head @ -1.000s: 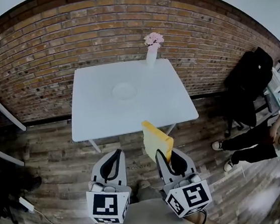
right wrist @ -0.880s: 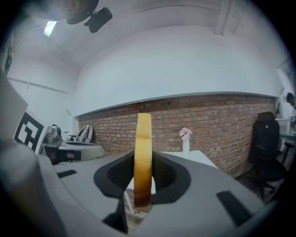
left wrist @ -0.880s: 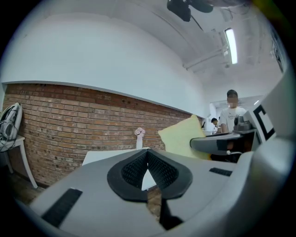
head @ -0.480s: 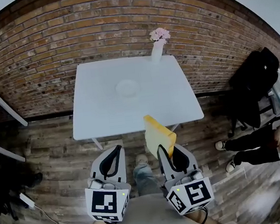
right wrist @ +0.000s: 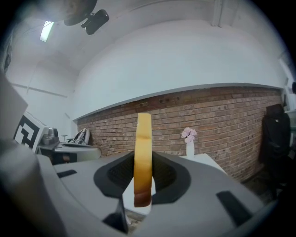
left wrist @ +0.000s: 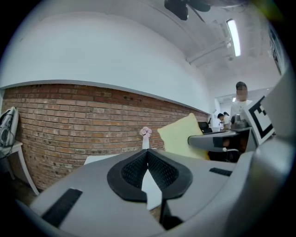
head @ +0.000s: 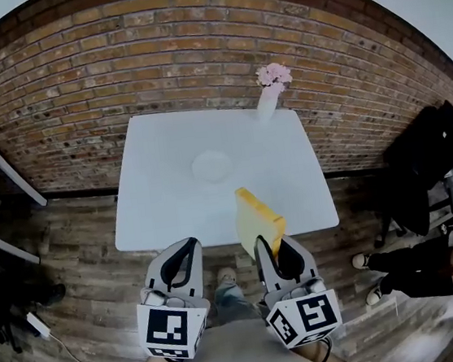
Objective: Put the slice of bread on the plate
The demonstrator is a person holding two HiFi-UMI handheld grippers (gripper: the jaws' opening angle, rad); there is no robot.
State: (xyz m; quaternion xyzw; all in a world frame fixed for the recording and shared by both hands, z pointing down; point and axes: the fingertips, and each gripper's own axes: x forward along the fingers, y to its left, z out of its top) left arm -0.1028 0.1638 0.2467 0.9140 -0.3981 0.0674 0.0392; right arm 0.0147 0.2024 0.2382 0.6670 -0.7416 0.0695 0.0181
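The right hand-held gripper (right wrist: 142,178) is clamped on the slice of bread (right wrist: 143,152). Its own view shows the slice edge-on and upright, with brown crust at the lower end between the pads, while the head view shows its broad yellow face. Beside it, the left hand-held gripper (left wrist: 147,159) has its jaws together on nothing. Ahead of both stands the white table (head: 164,208), and only the head view shows the plate (head: 212,166) at its middle. Beyond the plate, at the far edge, a white vase (head: 266,104) holds pink flowers (head: 273,73).
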